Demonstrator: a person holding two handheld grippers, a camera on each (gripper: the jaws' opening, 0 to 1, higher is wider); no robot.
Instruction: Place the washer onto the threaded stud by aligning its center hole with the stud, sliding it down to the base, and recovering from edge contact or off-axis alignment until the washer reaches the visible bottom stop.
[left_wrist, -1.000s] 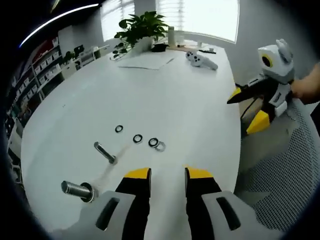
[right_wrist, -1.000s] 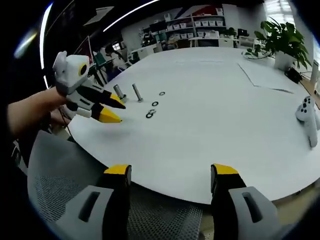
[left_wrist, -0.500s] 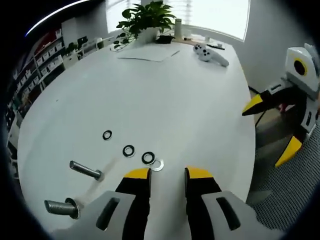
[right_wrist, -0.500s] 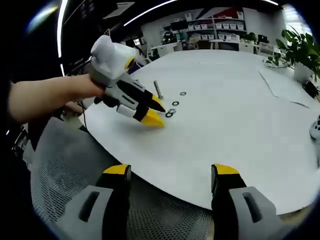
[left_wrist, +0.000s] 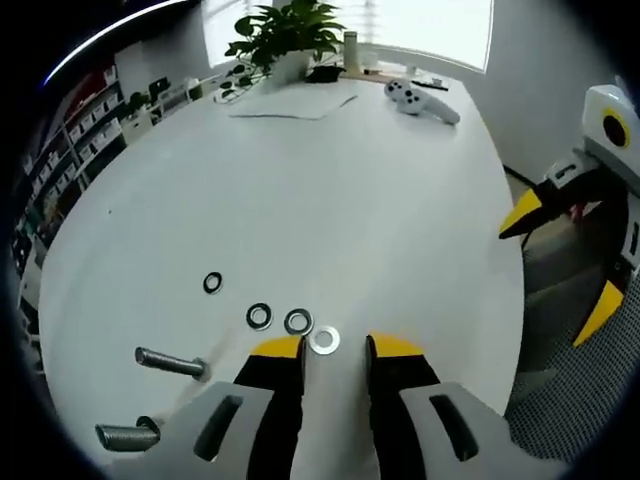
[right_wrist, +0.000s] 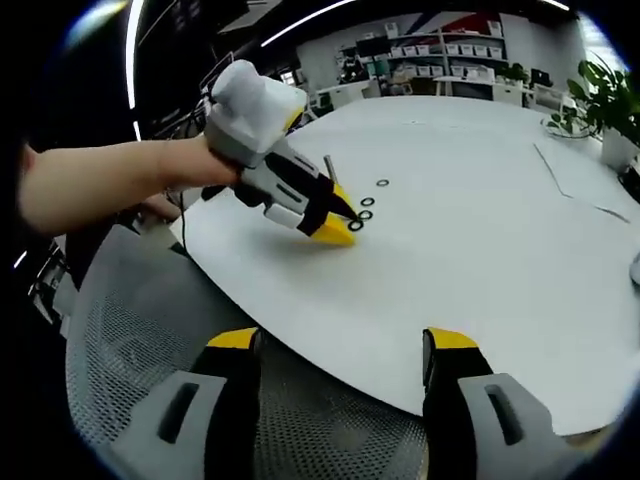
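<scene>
Left gripper (left_wrist: 333, 348) is low over the white worktop (left_wrist: 330, 190) w/ jaws parted and nothing between them, tips just short of the silver washer (left_wrist: 324, 339), which lies flat at the near end of a row w/ three dark washers (left_wrist: 258, 316), so this looks like the lineup for a pick. Two threaded studs (left_wrist: 167, 361) lie on their sides just left of the jaws, near the worktop edge, so the washer isn't on any stud yet. Right gripper (right_wrist: 340, 345) waits back over a mesh chair (right_wrist: 130, 350), jaws wide apart and empty; no containers to speak of.
</scene>
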